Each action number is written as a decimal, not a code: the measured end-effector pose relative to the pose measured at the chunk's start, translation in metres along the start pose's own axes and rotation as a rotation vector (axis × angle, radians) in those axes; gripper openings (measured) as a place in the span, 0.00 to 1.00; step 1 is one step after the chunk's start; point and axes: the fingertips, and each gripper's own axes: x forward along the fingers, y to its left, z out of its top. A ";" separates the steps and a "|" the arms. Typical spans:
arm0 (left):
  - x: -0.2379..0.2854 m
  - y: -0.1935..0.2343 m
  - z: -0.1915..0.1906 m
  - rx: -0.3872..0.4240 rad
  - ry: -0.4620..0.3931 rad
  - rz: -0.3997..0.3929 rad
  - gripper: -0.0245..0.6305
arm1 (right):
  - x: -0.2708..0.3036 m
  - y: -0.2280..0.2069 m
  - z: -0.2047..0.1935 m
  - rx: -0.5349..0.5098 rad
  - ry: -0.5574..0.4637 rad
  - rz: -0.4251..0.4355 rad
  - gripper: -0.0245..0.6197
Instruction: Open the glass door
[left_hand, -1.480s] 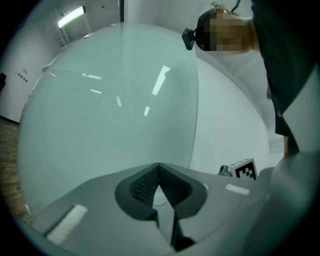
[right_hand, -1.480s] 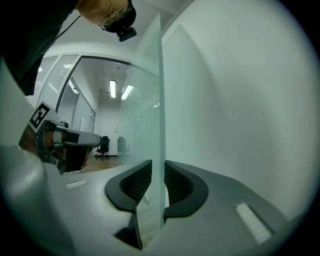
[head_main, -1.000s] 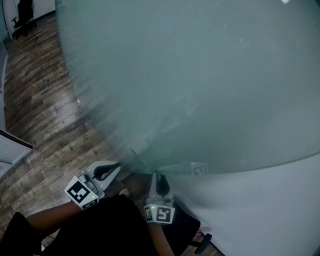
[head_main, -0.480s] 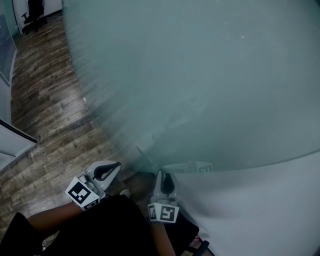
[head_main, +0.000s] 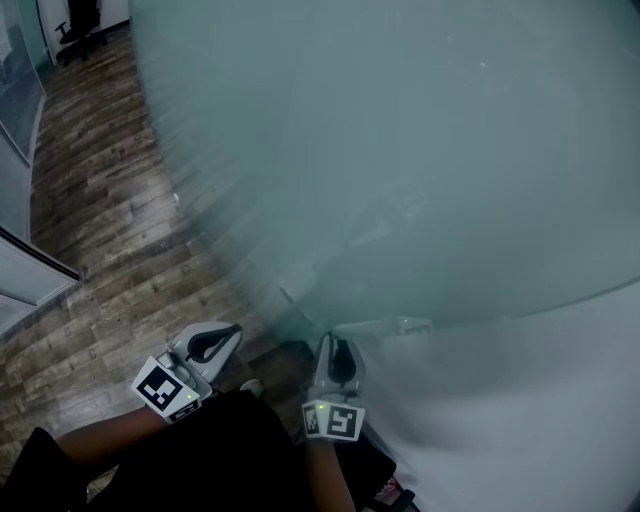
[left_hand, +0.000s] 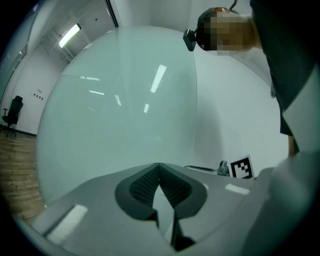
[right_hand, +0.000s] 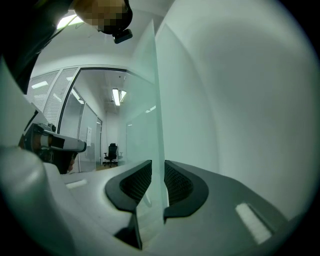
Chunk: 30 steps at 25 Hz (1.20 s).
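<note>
Your glass door (head_main: 420, 150) is running off the head view's top and right edges, and its frosted pane is veiling whatever is standing behind it. Its lower left edge is blurring into the wooden floor (head_main: 90, 230). The top edge is cropping the office chair (head_main: 82, 22), and the bottom edge is cutting off your dark clothing (head_main: 210, 460).
</note>
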 end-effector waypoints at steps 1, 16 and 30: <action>0.001 -0.001 0.001 -0.001 -0.003 0.002 0.04 | 0.001 -0.001 0.001 0.000 0.000 0.002 0.16; 0.014 -0.003 0.003 -0.009 -0.013 0.069 0.04 | 0.010 -0.005 -0.001 0.008 0.006 0.093 0.16; 0.006 -0.006 0.008 -0.002 -0.052 0.038 0.04 | 0.013 -0.007 -0.004 0.015 0.010 0.075 0.16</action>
